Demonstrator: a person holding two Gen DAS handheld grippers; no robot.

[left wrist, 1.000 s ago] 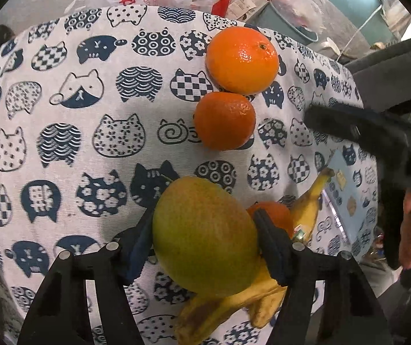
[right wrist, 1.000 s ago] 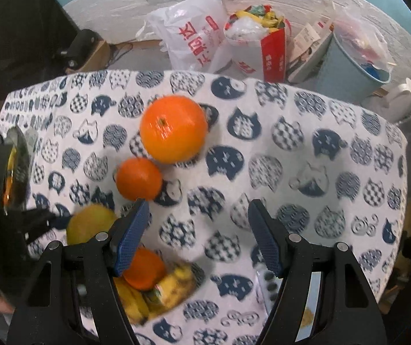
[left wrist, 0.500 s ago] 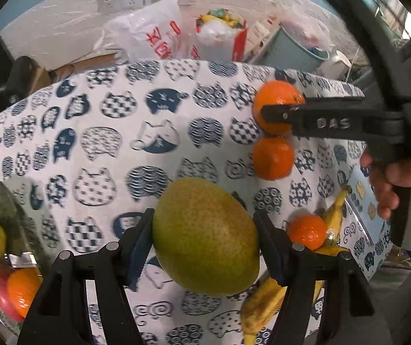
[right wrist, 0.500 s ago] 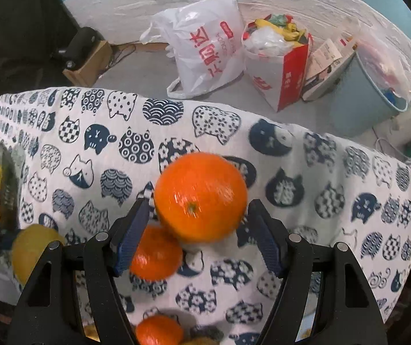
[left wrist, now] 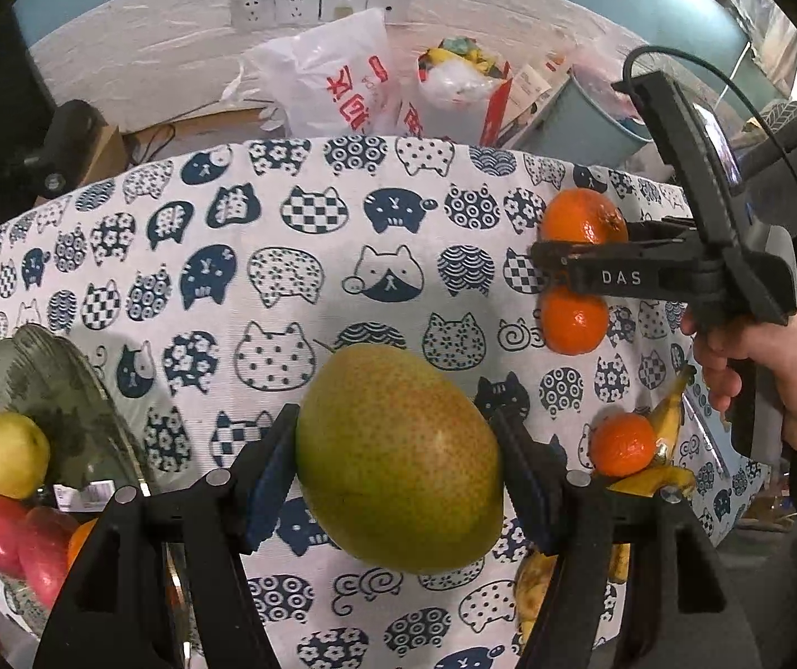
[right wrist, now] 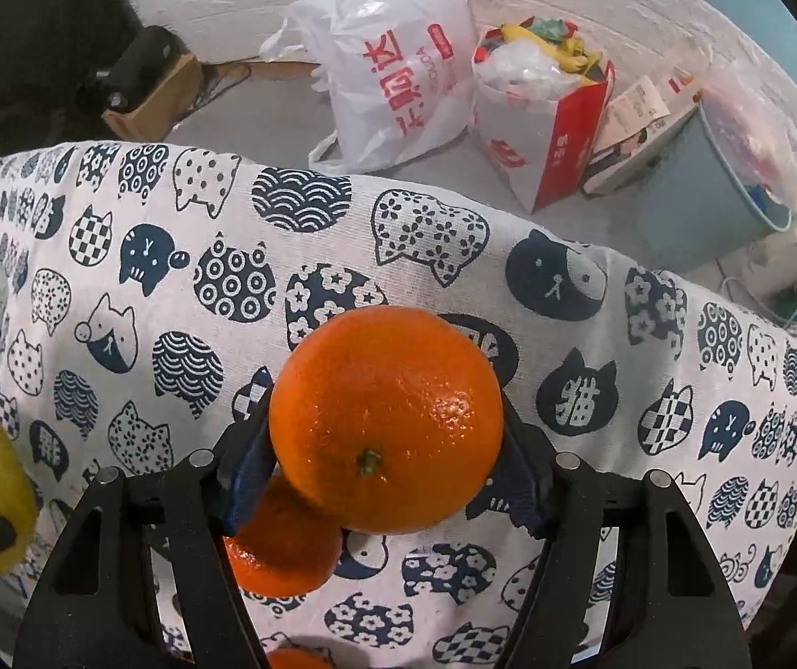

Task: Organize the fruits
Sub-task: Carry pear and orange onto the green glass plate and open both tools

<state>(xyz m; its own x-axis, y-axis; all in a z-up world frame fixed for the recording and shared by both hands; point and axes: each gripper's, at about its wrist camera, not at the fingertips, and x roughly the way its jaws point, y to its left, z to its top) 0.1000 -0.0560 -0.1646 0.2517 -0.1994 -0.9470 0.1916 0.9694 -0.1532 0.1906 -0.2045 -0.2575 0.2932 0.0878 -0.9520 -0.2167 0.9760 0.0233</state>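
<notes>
Only left view: glass bowl [left wrist: 63, 384] (apples [left wrist: 8, 454])

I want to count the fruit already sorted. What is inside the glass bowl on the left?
The glass bowl holds a yellow-green apple, red apples and something orange, half hidden by the left gripper. Anything deeper is cut off.

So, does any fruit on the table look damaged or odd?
Yes. The bananas at the right edge of the cloth are browned and soft-looking, probably overripe. The pear and the big orange, both gripped, look sound.
</notes>
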